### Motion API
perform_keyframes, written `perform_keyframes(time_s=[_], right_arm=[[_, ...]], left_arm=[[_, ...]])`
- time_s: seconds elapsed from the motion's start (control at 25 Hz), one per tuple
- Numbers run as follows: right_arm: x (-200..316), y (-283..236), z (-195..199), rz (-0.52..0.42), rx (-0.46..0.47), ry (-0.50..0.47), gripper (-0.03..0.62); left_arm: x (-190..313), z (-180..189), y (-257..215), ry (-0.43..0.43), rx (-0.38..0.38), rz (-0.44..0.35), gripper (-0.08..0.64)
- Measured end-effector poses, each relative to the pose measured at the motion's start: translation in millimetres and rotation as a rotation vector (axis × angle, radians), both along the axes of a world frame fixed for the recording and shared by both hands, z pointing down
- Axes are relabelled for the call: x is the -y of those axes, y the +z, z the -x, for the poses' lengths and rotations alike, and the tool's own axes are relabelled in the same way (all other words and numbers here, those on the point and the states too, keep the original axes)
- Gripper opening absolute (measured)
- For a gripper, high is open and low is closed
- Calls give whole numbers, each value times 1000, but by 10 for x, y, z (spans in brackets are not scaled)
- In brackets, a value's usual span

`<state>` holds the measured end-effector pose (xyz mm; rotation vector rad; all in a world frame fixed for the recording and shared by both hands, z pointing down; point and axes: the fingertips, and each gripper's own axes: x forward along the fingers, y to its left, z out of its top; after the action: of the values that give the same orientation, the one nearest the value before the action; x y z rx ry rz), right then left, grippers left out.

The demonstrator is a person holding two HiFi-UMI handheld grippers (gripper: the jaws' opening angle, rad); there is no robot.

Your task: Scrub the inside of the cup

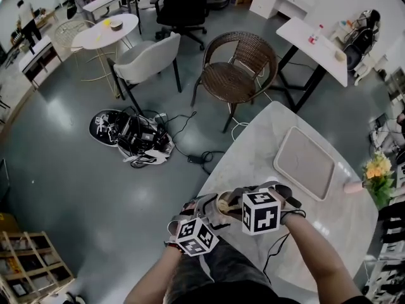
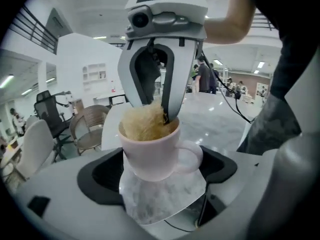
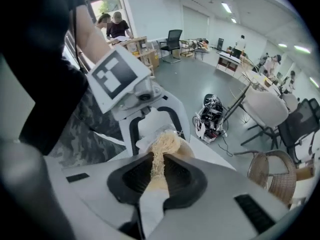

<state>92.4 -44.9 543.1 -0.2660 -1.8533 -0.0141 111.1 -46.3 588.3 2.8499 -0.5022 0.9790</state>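
Note:
A pale pink cup (image 2: pixel 150 151) with a handle on its right sits between the wide jaws of my left gripper (image 2: pixel 160 170); its wall lies against one black pad and its handle against the other. A tan fibrous scrubber (image 2: pixel 142 121) fills the cup's mouth. My right gripper (image 3: pixel 156 176) is shut on the scrubber (image 3: pixel 159 156) and points steeply down into the cup. In the head view both grippers meet at the near edge of the marble table (image 1: pixel 253 151), the left gripper (image 1: pixel 212 209) lower left, the right gripper (image 1: pixel 233 202) above it.
A beige tray (image 1: pixel 305 162) lies on the table further back, with yellow flowers (image 1: pixel 378 170) at the right edge. A wicker chair (image 1: pixel 237 68) stands beyond the table. A bag with tangled cables (image 1: pixel 133 135) lies on the floor to the left.

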Motion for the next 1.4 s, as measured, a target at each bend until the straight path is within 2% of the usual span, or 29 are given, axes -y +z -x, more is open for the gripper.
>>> perform_keyframes(time_s=[0.16, 0.28, 0.36, 0.44, 0.56, 0.64, 0.76, 0.88, 1.0, 1.08, 1.16, 1.4], right_arm=[[13, -139, -66, -27, 19, -64, 60], [77, -42, -70, -160, -28, -179, 60], [82, 91, -57, -241, -57, -285, 60], [45, 178, -63, -276, -59, -365, 60], [-27, 129, -105, -269, -32, -444, 60], [-51, 35, -135, -229, -19, -455, 60], [-16, -22, -110, -211, -36, -419, 60], [78, 88, -47, -292, -111, -387, 60], [130, 244, -39, -335, -178, -303, 60], [139, 335, -39, -325, -201, -229, 60], [113, 384, -20, -263, -201, -146, 60], [17, 283, 31, 54, -166, 123, 60]], left_arm=[[-50, 9, -18, 163, 11, 26, 466], [-67, 24, -9, 236, 30, 35, 463], [-67, 39, 5, 265, 42, 39, 463], [-75, 45, 17, 280, 52, 44, 463], [-80, 46, 25, 286, 61, 53, 463], [-71, 47, 10, 285, 62, 58, 463], [-72, 46, -6, 282, 69, 59, 462], [-78, 51, -3, 266, 78, 54, 460], [-76, 55, 8, 238, 80, 51, 459], [-68, 65, 15, 219, 79, 48, 454], [-62, 77, 20, 204, 83, 38, 451], [-51, 80, 88, 156, 128, 13, 443]])
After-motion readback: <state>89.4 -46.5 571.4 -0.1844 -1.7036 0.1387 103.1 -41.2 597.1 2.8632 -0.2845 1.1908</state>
